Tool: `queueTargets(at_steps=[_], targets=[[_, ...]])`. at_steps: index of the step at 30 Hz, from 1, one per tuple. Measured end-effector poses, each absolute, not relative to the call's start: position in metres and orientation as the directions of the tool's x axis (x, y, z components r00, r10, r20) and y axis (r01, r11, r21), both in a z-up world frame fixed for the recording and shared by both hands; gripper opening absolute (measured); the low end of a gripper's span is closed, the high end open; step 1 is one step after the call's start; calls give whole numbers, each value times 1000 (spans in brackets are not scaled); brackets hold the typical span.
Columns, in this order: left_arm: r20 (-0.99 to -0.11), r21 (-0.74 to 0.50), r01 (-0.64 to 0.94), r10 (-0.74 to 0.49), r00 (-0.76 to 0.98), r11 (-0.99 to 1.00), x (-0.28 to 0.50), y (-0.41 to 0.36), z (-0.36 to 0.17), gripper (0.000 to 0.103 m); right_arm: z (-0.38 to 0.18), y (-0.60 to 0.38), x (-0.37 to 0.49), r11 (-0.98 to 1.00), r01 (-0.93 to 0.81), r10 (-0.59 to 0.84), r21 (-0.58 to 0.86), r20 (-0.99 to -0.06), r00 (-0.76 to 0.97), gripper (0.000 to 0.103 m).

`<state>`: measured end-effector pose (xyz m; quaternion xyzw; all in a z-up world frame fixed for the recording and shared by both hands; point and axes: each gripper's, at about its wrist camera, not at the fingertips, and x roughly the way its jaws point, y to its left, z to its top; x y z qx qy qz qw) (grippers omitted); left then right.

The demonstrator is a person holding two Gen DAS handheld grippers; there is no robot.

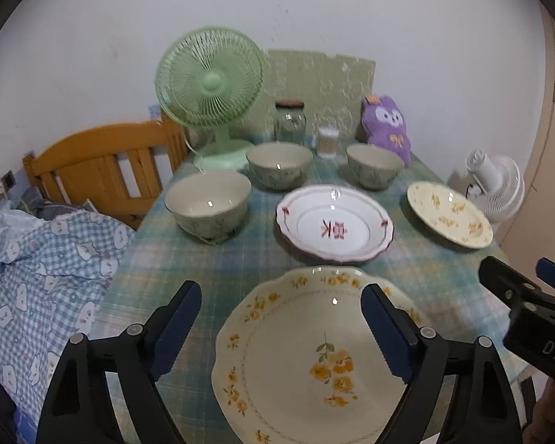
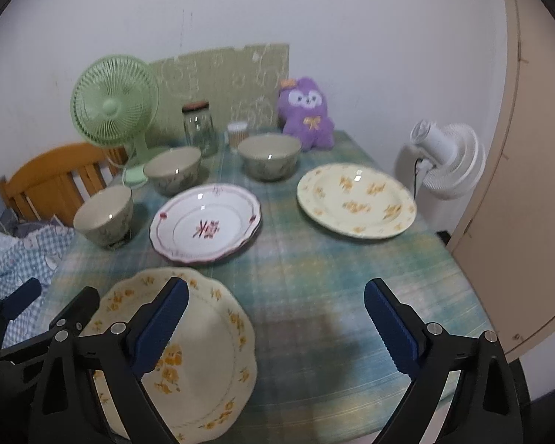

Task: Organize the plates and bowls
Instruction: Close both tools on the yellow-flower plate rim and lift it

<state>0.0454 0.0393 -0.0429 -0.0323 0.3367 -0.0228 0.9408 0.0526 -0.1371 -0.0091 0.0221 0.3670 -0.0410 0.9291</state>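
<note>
Approach step: left tongs (image 1: 281,327) and right tongs (image 2: 277,327) both gape empty over the near yellow-flower plate (image 1: 314,362), next needs a rim pinch.

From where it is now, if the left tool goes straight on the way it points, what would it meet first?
Most likely the large yellow-flowered plate, right under and ahead of the left tool. Its open fingers straddle the plate's left rim, not touching. Depth is hard to judge.

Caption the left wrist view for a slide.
Open left gripper above a yellow-flowered plate, three bowls and two more plates beyond.
</note>
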Motion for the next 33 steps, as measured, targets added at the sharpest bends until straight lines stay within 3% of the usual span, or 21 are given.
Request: queueTargets(at_steps=[18, 24, 33], targets=[[-773, -90, -2, -68, 631, 996, 79, 61, -121, 79, -95, -104, 93, 998, 55, -30, 3, -815, 578, 83], [-802, -115, 17, -102, 588, 993, 90, 66, -135, 61, -112, -97, 103, 998, 61, -38, -7, -850, 525, 75], [-815, -136, 72, -153, 559, 988, 95, 67, -135, 60, -123, -90, 110, 997, 76, -25, 11, -892, 452, 72]])
